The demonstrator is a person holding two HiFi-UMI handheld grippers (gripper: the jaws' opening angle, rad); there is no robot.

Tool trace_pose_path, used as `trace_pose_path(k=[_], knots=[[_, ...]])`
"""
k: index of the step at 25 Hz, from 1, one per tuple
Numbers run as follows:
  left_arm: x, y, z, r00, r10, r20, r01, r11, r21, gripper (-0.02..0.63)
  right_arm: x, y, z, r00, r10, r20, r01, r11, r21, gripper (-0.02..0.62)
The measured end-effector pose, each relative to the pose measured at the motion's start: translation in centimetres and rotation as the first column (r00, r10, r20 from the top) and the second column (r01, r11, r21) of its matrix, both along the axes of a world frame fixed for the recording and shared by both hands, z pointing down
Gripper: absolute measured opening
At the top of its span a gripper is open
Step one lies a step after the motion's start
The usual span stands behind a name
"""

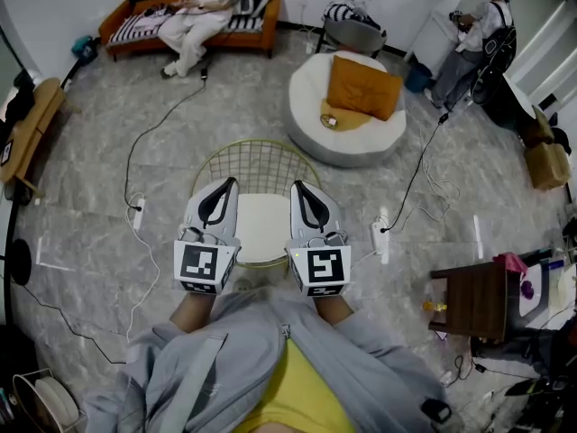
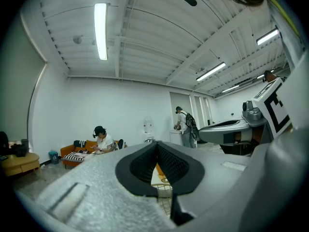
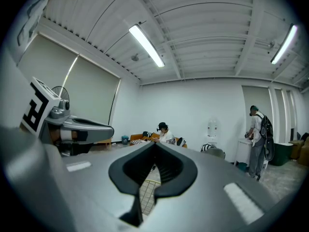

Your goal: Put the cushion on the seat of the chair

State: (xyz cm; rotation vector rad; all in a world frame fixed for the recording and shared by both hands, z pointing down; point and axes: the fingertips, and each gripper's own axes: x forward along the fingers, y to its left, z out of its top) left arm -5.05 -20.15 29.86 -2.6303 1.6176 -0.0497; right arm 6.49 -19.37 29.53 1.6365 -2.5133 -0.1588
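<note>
An orange cushion [image 1: 363, 87] lies on a round white pouf [image 1: 311, 106] at the far side of the room. The chair [image 1: 261, 228], with a gold wire back and a white seat, stands right in front of me. Both grippers are held level above its seat, side by side. My left gripper [image 1: 229, 182] is shut with nothing in it, and so is my right gripper [image 1: 297, 186]. In the left gripper view the shut jaw tips [image 2: 157, 143] point across the room, with the chair's wire [image 2: 164, 197] below. The right gripper [image 3: 155, 143] points likewise over the wire back [image 3: 145, 192].
A person sits on an orange sofa [image 1: 122, 21] at the back left. Another person [image 1: 478, 34] stands at the back right. Cables and a power strip [image 1: 380, 237] lie on the floor around the chair. A dark wooden side table [image 1: 473, 300] stands to the right.
</note>
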Motion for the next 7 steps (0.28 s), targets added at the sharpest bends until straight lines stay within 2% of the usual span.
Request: trace_pose_path(k=[7], knots=[[0.93,-0.01,0.35,1.0,0.004,0.004,-0.004,1.0,-0.013,0.002,1.05,0.1,0.46,1.0,0.007,-0.007,-0.007,1.0,-0.004,0.0]])
